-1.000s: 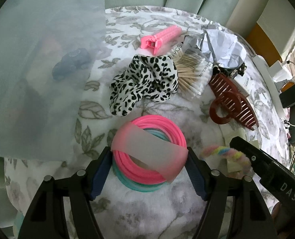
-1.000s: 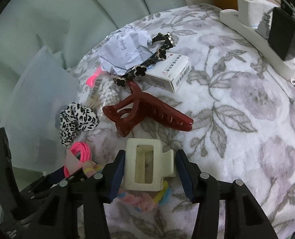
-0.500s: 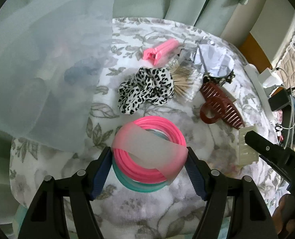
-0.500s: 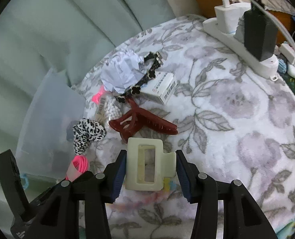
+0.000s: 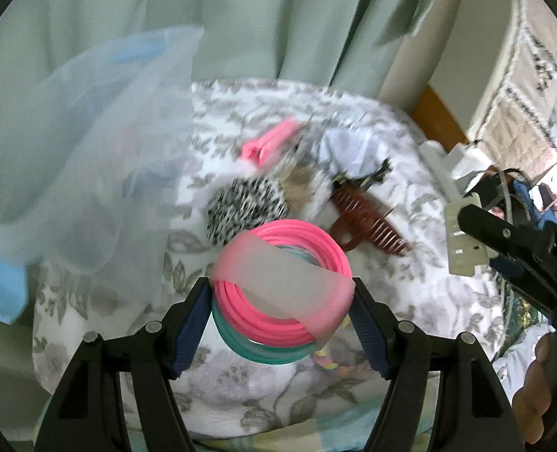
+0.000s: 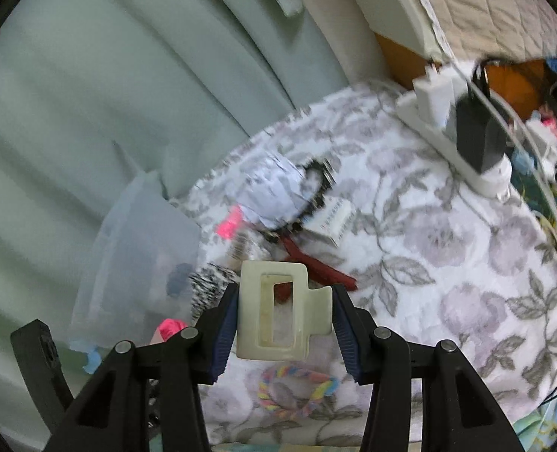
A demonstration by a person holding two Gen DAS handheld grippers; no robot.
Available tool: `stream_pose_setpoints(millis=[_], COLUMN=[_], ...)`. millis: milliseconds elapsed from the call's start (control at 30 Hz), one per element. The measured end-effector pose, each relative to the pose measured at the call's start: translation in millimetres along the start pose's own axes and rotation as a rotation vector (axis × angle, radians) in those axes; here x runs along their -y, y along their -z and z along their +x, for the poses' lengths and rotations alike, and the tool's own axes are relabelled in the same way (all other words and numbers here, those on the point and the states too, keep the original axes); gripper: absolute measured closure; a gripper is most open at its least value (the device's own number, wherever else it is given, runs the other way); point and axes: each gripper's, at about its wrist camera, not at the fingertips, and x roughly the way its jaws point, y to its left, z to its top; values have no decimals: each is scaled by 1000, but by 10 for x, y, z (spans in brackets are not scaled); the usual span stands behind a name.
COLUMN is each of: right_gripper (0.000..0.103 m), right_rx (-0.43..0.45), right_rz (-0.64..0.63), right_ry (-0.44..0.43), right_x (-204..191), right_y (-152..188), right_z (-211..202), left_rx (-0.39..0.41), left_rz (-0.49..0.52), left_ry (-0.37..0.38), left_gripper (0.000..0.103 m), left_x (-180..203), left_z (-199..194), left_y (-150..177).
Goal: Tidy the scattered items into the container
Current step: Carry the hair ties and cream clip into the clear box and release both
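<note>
coils (image 5: 280,293) of glossy pink-teal plastic clamped in left gripper (image 5: 281,329); right gripper (image 6: 284,329) pinches blocky cream claw clip (image 6: 278,310).

1. Left gripper (image 5: 280,324): black frame w/ blue pads; holds ring stack (image 5: 278,303), pink on top, teal below, w/ a frosted pink band.
2. Right gripper (image 6: 284,329): black, blue pads; claw clip (image 6: 278,316) in it is cream/off-white.
3. Cloth (image 6: 448,282) on the counter: white w/ grey-lilac flowers & grey leaves.
4. Scrunchie (image 5: 246,209): black-and-white leopard spots.
5. Big claw clip (image 5: 369,222): dark red-brown.
6. Pink clip (image 5: 269,145): solid bright pink.
7. Braided hair tie (image 6: 297,388): pastel rainbow, i.e. pink, yellow, blue, green.
8. Container (image 5: 82,150): translucent pale blue.
9. Curtain (image 5: 241,19): pale green.
10. Power strip (image 6: 451,143): white, w/ black plug.
</note>
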Motion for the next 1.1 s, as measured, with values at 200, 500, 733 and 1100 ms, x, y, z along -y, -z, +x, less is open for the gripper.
stream_pose_setpoints(millis=[200, 500, 733, 1100], right_gripper=[52, 52, 52, 52], right_rx=[81, 264, 352, 232], right_rz=[-49, -78, -150, -179], right_ry=[-56, -139, -284, -325], right_x=[-287, -933, -1608, -1833], right_y=[-228, -874, -1149, -510], right_z=[-262, -684, -896, -349], left_rx=[110, 376, 525, 470], left_rz=[2, -110, -337, -490], left_ry=[17, 18, 32, 27], left_gripper=[30, 30, 30, 30], left_x=[8, -317, -755, -1305], left_z=[-385, -1196, -1688, -1453], left_y=[-279, -1064, -1296, -794])
